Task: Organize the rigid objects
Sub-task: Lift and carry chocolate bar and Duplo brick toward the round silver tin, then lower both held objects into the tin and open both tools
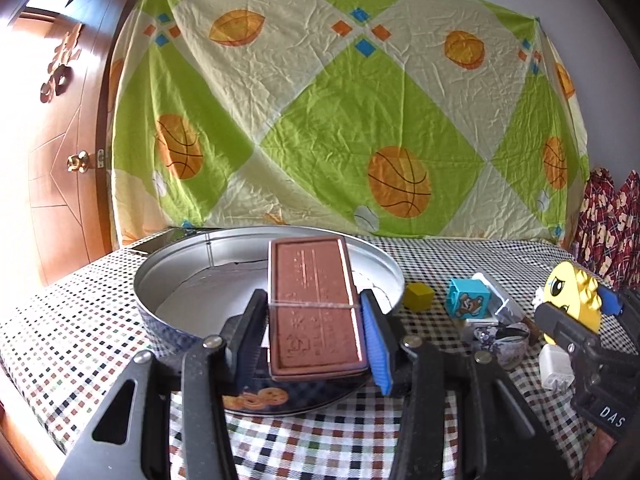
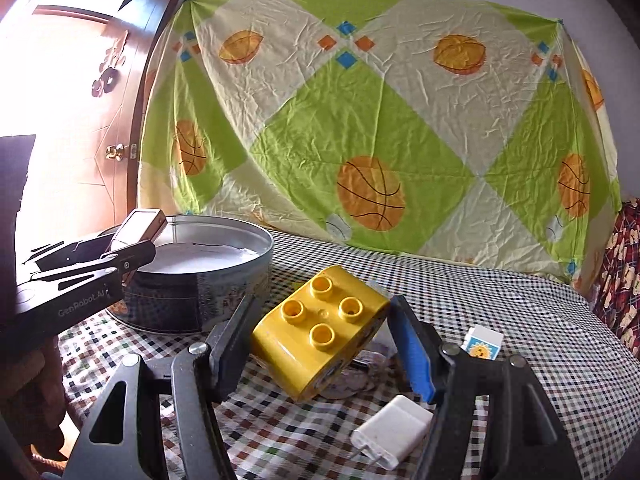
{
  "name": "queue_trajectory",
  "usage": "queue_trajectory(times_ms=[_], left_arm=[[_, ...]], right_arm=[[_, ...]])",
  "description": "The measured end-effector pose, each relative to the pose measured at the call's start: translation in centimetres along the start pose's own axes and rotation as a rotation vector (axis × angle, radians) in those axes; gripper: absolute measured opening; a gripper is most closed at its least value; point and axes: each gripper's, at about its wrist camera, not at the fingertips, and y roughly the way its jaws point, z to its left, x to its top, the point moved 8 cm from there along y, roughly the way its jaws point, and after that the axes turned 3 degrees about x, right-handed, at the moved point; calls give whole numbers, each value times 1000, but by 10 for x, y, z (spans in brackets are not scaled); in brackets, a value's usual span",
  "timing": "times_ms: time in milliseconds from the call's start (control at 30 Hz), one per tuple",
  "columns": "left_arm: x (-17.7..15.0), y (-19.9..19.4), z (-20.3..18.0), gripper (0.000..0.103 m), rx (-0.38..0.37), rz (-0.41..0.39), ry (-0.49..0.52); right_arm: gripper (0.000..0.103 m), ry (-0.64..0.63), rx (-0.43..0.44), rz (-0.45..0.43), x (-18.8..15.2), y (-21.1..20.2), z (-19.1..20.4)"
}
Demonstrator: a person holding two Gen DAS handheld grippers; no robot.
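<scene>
My left gripper (image 1: pixel 313 312) is shut on a flat brown rectangular case (image 1: pixel 314 304) and holds it above the near rim of a round metal tin (image 1: pixel 160 276). The tin also shows in the right wrist view (image 2: pixel 224 280), with the left gripper (image 2: pixel 132 246) and the case (image 2: pixel 140 226) over it. My right gripper (image 2: pixel 320 340) is shut on a yellow toy brick (image 2: pixel 320 332) with several studs, held tilted above the table. The brick also shows at the right of the left wrist view (image 1: pixel 574 300).
On the checkered tablecloth (image 1: pixel 80 320) lie a small yellow cube (image 1: pixel 418 296), a blue bear block (image 1: pixel 468 298), a white charger (image 2: pixel 392 436), a small white sun block (image 2: pixel 482 342) and a small patterned bowl (image 1: pixel 506 346). A sheet hangs behind; a wooden door stands left.
</scene>
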Motion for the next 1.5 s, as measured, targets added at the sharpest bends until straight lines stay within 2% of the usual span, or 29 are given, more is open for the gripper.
queue_trajectory(times_ms=[633,1033,1200,1267,1500], left_arm=[[-2,5,33,45,34,23,-38],[-1,10,57,45,60,34,-61],[5,13,61,45,40,46,-64],[8,16,62,45,31,55,-65],[11,33,71,45,17,131,-66]], right_arm=[[68,-68,85,18,5,15,52],[68,-89,147,61,8,26,74],[68,-83,170,65,20,33,76],[68,-51,209,83,29,39,77],[68,-48,250,120,50,61,85]])
